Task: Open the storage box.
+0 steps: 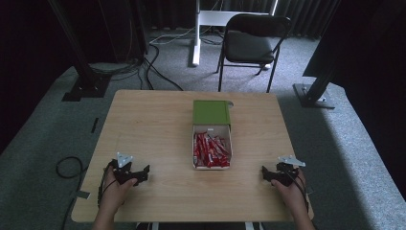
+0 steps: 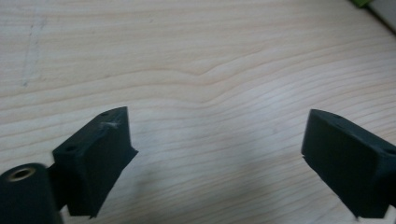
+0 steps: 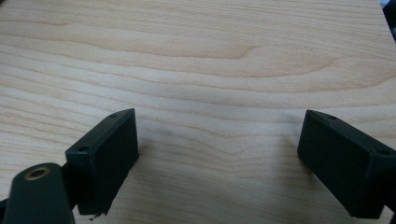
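open box [image 1: 212, 143] mid-table, bare wood [image 1: 143, 129] either side

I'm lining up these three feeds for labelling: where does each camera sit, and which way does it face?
High view: above the person's side, facing forward and down on the wooden table, the open box of red packets, both hands, left gripper, right gripper.
Left gripper view: rides the left gripper, facing bare tabletop between its open black fingers.
Right gripper view: same, on the right gripper; fingers open.
Shared: both gripper views show wood grain.
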### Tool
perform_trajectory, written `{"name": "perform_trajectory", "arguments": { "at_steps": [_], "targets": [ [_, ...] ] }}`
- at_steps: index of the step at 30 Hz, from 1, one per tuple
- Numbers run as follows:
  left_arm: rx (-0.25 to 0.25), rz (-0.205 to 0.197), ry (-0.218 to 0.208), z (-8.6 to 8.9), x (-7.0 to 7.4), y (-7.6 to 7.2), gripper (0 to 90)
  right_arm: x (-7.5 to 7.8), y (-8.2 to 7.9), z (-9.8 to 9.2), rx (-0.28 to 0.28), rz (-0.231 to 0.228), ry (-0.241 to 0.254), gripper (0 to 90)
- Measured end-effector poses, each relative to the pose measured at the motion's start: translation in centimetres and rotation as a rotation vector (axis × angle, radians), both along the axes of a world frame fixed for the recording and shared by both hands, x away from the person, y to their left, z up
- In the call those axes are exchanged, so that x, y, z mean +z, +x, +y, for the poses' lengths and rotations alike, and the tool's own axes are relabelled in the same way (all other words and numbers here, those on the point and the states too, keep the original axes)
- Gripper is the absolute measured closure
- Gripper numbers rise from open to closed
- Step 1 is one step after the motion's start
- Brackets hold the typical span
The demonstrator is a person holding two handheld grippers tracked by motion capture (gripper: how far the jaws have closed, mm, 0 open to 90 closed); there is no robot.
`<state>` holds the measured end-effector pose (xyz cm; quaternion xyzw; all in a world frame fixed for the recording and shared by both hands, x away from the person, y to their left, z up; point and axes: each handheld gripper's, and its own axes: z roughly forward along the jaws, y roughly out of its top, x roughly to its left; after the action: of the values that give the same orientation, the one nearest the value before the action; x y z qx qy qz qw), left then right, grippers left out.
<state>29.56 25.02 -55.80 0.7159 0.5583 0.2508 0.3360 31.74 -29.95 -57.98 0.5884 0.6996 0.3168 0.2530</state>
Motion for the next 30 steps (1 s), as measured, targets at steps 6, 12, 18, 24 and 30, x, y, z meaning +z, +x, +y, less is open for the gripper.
{"name": "perform_trajectory", "arguments": {
  "at_steps": [6, 12, 18, 24, 30],
  "targets": [
    [0.015, 0.021, 0.025, 0.3, -0.7, 0.1, 3.5, 0.0, 0.0, 0.0, 0.0, 0.001, -0.001, 11.6],
    [0.02, 0.036, 0.057, 0.6, -1.0, 0.1, 3.4, 0.0, 0.0, 0.0, 0.0, 0.001, -0.001, 11.7],
    [0.059, 0.032, 0.046, 1.3, -1.2, 0.0, 3.4, 0.0, 0.0, 0.0, 0.009, 0.0, 0.0, 11.6],
    [0.066, 0.056, 0.082, 1.9, -1.3, -0.1, 3.4, 0.0, 0.0, 0.0, 0.009, 0.0, -0.001, 11.6],
    [0.089, 0.072, 0.055, 1.9, -1.3, -0.1, 3.3, 0.0, 0.0, 0.0, 0.008, 0.001, -0.002, 11.3]
  ]
}}
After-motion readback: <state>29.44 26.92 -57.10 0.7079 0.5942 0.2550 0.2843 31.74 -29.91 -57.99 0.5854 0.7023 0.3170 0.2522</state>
